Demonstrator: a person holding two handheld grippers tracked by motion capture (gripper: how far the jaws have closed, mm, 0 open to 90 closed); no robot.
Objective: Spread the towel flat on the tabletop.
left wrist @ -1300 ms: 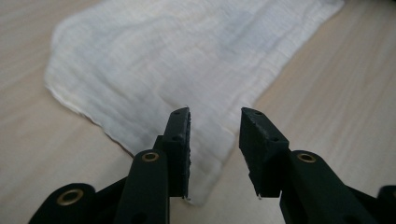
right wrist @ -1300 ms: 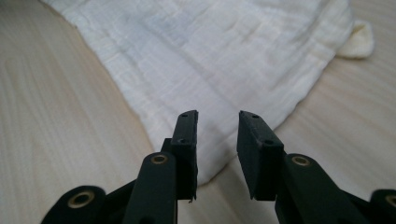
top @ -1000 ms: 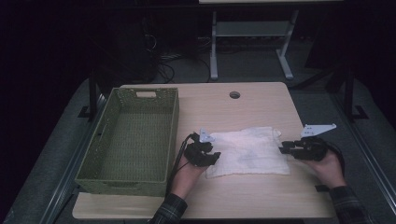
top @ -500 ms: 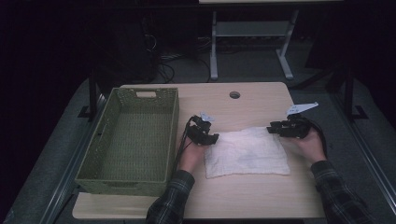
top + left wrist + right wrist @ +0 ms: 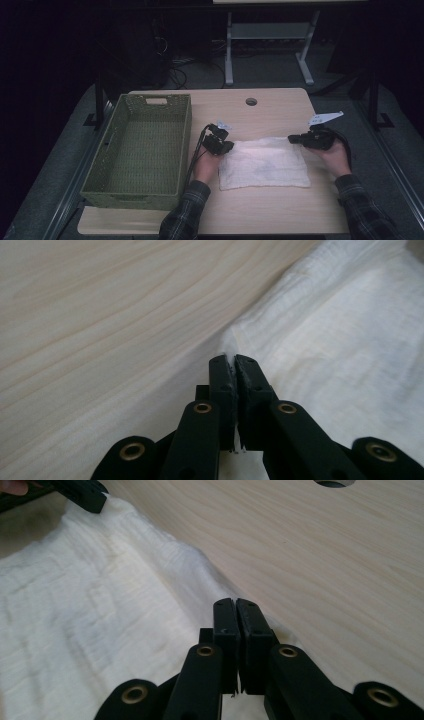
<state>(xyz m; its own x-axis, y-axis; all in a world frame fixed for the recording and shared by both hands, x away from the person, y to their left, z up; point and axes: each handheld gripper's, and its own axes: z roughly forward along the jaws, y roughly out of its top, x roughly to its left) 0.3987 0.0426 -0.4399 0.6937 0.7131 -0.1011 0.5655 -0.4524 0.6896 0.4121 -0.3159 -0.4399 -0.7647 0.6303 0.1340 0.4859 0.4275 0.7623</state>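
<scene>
White cloth [image 5: 263,163] lay folded on the tabletop [image 5: 280,107], right of the basket [image 5: 140,150]. I had carried its near edge to the far edge; my left gripper [image 5: 223,146] and right gripper [image 5: 295,139] stayed clamped on the far corners, fold nearly done.

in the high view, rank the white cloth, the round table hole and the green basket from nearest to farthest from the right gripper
1. white cloth: its far right corner is at the right gripper, just to its left.
2. round table hole: farther back on the table and to the left.
3. green basket: along the table's left side, past the left gripper.
</scene>
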